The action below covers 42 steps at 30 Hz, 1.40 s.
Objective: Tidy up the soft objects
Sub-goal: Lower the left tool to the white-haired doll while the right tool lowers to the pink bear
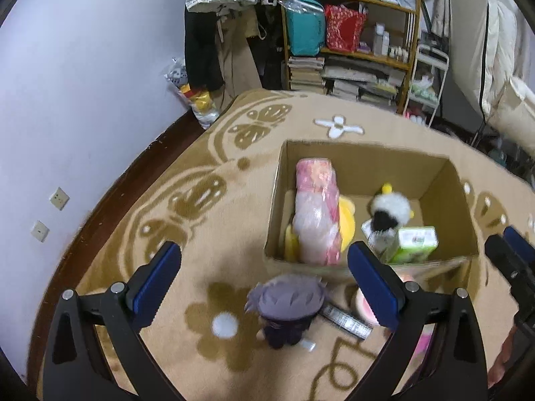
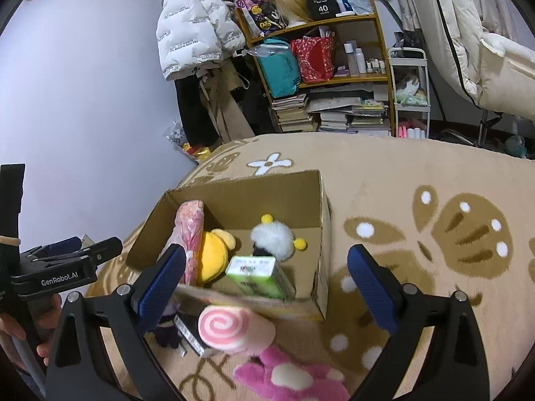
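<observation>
An open cardboard box (image 1: 448, 180) (image 2: 321, 207) stands on the blanket. In it lie a pink wrapped bundle (image 1: 317, 214) (image 2: 190, 234), a yellow plush (image 1: 347, 220) (image 2: 214, 254), a white-and-black pompom plush (image 1: 389, 209) (image 2: 272, 239) and a green tissue pack (image 1: 416, 244) (image 2: 257, 275). In front of the box lie a grey-haired plush doll (image 1: 287, 307) (image 2: 167, 327), a pink swirl roll cushion (image 2: 230, 329) (image 1: 364, 305) and a magenta plush (image 2: 287, 377). My left gripper (image 1: 264, 280) is open above the doll. My right gripper (image 2: 267, 284) is open above the roll cushion.
A dark flat packet (image 1: 346, 320) (image 2: 189, 332) lies between the doll and the roll. Behind the blanket (image 2: 418, 173) stands a wooden shelf (image 1: 351, 53) (image 2: 321, 67) with bags and books, hanging coats (image 2: 194, 23) and a white trolley (image 2: 409, 93). The wall (image 1: 83, 83) is left.
</observation>
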Each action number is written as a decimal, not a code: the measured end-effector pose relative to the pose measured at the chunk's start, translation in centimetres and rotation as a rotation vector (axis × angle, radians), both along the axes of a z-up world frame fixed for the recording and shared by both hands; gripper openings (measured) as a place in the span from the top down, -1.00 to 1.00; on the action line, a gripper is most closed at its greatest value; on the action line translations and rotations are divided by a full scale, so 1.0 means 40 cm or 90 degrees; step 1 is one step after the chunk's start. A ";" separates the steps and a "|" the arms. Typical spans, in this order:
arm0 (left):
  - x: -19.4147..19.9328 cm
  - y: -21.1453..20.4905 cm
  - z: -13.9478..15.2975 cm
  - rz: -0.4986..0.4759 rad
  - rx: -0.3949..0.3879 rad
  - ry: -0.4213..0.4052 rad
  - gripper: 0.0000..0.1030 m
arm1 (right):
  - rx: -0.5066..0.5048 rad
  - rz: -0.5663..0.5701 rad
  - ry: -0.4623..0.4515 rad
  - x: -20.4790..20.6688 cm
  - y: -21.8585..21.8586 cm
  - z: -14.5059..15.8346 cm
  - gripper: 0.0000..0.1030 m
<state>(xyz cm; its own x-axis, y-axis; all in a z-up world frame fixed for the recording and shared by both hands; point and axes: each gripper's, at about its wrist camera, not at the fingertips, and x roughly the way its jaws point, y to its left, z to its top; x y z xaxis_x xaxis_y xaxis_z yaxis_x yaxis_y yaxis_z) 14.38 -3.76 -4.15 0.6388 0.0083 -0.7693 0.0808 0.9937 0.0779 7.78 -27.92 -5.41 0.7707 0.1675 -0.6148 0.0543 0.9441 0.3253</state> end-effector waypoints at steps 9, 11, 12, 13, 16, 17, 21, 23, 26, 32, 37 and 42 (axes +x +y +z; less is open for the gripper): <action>-0.062 0.028 0.010 0.005 0.027 0.010 -0.92 | 0.021 0.019 0.055 -0.062 0.002 -0.008 -0.97; -0.075 0.036 0.008 0.007 0.026 0.016 -0.92 | 0.025 0.003 0.049 -0.081 -0.002 -0.006 -0.97; -0.079 0.038 0.007 0.007 0.027 0.018 -0.92 | 0.028 0.001 0.049 -0.089 -0.003 -0.005 -0.97; -0.085 0.039 0.005 0.007 0.027 0.020 -0.92 | 0.035 0.002 0.051 -0.094 -0.005 -0.005 -0.97; -0.101 0.048 0.003 0.010 0.011 0.034 -0.92 | 0.046 0.004 0.058 -0.108 -0.003 -0.008 -0.97; -0.105 0.049 0.002 0.013 0.007 0.035 -0.92 | 0.048 0.003 0.060 -0.111 -0.002 -0.010 -0.97; -0.122 0.040 -0.009 0.008 0.010 0.043 -0.92 | 0.063 0.006 0.079 -0.114 0.002 -0.026 -0.97; -0.127 0.032 -0.020 0.005 0.023 0.048 -0.92 | 0.063 0.008 0.090 -0.115 0.006 -0.036 -0.97; -0.127 0.022 -0.040 0.001 0.029 0.068 -0.92 | 0.067 0.017 0.096 -0.108 0.010 -0.049 -0.97; -0.129 0.005 -0.066 -0.012 0.045 0.087 -0.92 | 0.063 0.026 0.129 -0.087 0.020 -0.076 -0.97; -0.113 0.009 -0.098 -0.006 0.046 0.116 -0.92 | 0.066 0.004 0.181 -0.071 0.007 -0.113 -0.97; -0.097 0.012 -0.123 0.003 0.049 0.132 -0.92 | 0.072 -0.009 0.192 -0.061 -0.008 -0.128 -0.97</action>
